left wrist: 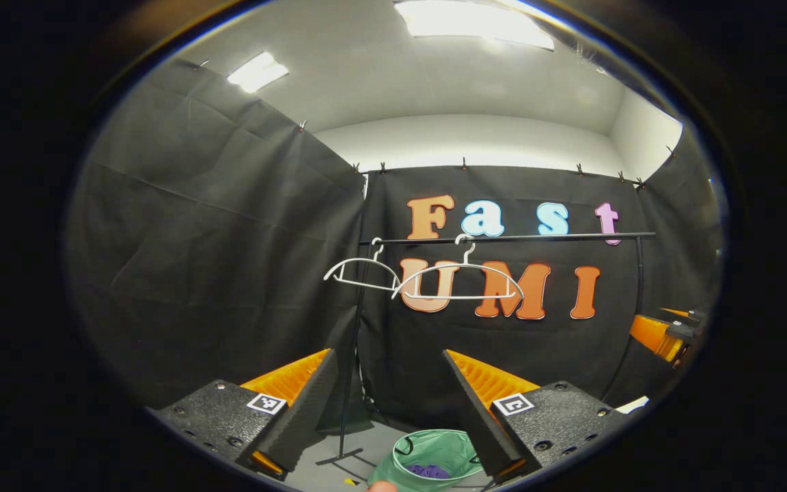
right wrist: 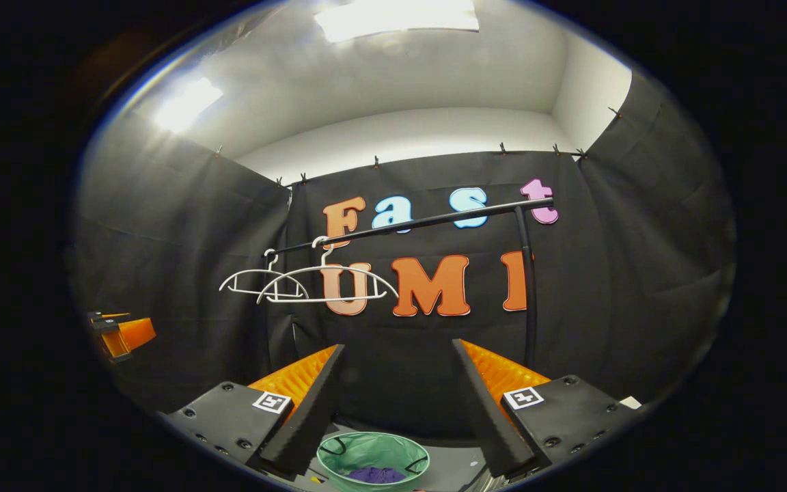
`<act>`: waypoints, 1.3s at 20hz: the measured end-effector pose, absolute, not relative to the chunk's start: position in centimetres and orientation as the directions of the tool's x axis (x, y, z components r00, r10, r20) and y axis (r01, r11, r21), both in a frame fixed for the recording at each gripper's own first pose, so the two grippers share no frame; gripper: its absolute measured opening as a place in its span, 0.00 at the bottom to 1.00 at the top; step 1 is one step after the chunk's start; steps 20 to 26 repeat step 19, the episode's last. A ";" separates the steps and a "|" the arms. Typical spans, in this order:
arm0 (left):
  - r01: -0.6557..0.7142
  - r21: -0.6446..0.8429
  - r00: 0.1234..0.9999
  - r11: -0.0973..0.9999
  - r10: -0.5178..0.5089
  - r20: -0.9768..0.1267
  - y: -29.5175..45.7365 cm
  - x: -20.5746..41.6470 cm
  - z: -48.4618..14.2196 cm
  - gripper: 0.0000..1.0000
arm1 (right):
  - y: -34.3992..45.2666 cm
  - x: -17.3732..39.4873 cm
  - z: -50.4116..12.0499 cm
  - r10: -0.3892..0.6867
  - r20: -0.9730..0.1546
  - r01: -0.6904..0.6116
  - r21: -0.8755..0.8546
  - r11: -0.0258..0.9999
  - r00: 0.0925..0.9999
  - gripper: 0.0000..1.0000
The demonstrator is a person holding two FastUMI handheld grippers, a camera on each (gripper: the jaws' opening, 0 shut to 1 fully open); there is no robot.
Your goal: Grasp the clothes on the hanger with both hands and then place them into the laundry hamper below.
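Left gripper view shows the left tongs (left wrist: pixel 385 383) spread wide apart with nothing between the fingers; through the gap, at about 6 o'clock, sits the green laundry hamper (left wrist: pixel 434 456) on the floor, with a purple garment (left wrist: pixel 430 471) lying inside it. The right tongs (right wrist: pixel 399 374) in the right gripper view stand just as wide and hold nothing; the hamper is below them at 6 o'clock as well, the purple cloth bunched at its bottom. Each view also catches the other tongs at its edge, at 3 o'clock in the left one and at 9 o'clock in the right one, well apart from the rack.

Farther out, toward 12 o'clock from the fingers, a black rail (left wrist: pixel 509 238) carries two white hangers (left wrist: pixel 458 281), side by side and overlapping. Both hang bare: no cloth drapes on either.

Judged from this, the task looks finished or nearly so. The clothes are off the hangers and in the hamper, and both tongs are free and raised above it. Nothing appears left on the rail to grasp; whether more than one garment lies in the hamper cannot be told.
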State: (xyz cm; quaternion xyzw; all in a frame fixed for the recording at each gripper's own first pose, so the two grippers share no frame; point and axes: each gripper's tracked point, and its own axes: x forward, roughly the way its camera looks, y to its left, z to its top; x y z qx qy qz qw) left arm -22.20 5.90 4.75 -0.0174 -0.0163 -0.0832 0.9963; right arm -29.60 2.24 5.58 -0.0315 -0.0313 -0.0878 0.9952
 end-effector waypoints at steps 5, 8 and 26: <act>0.172 -0.047 0.985 0.984 -0.170 0.033 5.9 -22.5 4.8 0.92 | 2.1 -29.7 5.2 -0.179 0.062 0.182 -0.038 0.983 0.982 0.97; 0.189 -0.072 0.982 0.979 -0.186 0.041 5.2 -22.5 4.9 0.92 | 2.7 -29.5 5.1 -0.157 0.063 0.159 -0.021 0.987 0.986 0.98; 0.197 -0.081 0.980 0.977 -0.195 0.037 4.6 -21.1 5.7 0.95 | 3.9 -30.7 5.2 -0.150 0.046 0.152 -0.044 0.987 0.988 0.97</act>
